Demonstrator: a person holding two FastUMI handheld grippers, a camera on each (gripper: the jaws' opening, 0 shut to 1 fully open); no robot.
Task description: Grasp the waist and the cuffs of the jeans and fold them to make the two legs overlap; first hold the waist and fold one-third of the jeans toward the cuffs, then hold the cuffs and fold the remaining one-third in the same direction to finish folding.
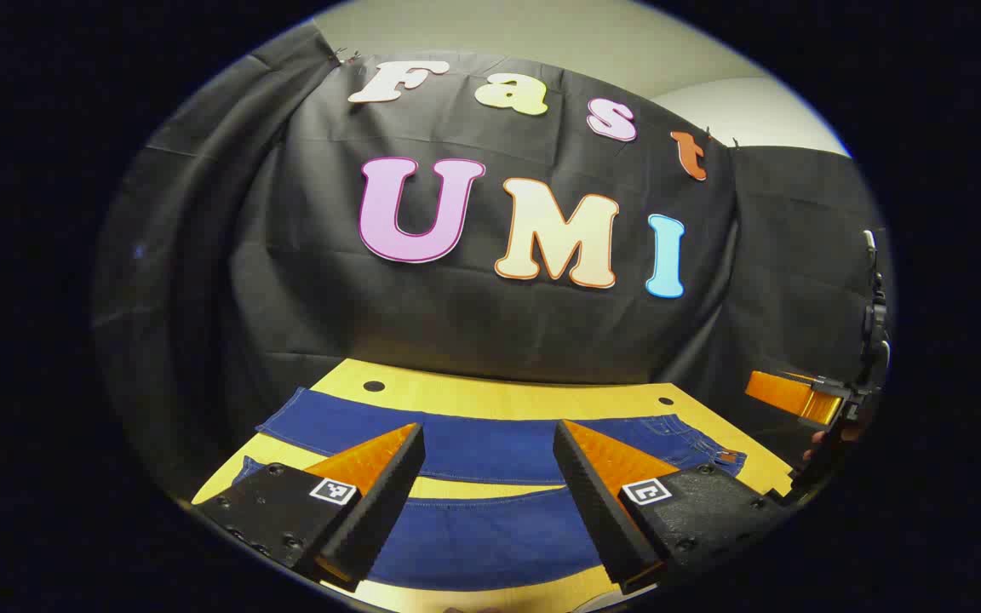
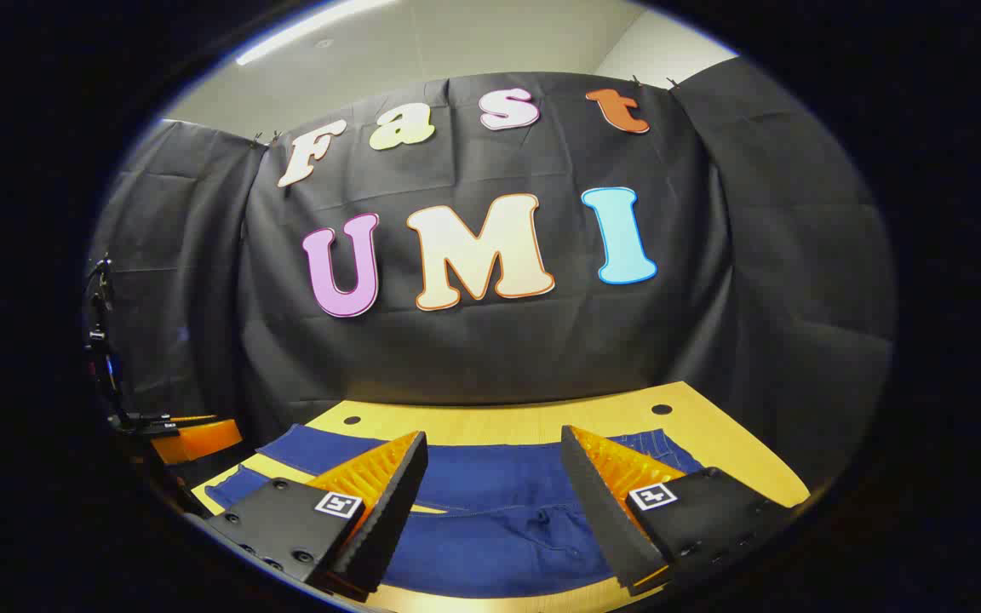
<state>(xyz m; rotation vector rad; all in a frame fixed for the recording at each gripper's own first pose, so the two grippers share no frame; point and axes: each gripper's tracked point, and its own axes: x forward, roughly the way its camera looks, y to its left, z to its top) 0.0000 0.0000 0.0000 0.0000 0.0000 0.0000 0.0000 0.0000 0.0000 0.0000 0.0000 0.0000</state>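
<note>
Dark blue jeans [image 1: 490,460] lie flat on the yellow table [image 1: 499,396], legs spread apart in a V with the waist toward the right. My left gripper [image 1: 488,432] hovers open above the gap between the two legs, nothing between its fingers. In the right gripper view the jeans [image 2: 490,524] stretch across the table [image 2: 524,421], and my right gripper [image 2: 495,438] stands open above the crotch and waist end, holding nothing. The other gripper shows at the far right edge [image 1: 806,396] of the left gripper view and at the far left edge [image 2: 188,438] of the right gripper view.
The black cloth wall [image 1: 490,298] hangs close behind the table's far edge. Two dark round holes [image 1: 374,386] [image 1: 666,400] mark the tabletop near that edge. Bare wood shows beyond the jeans and at the near edge.
</note>
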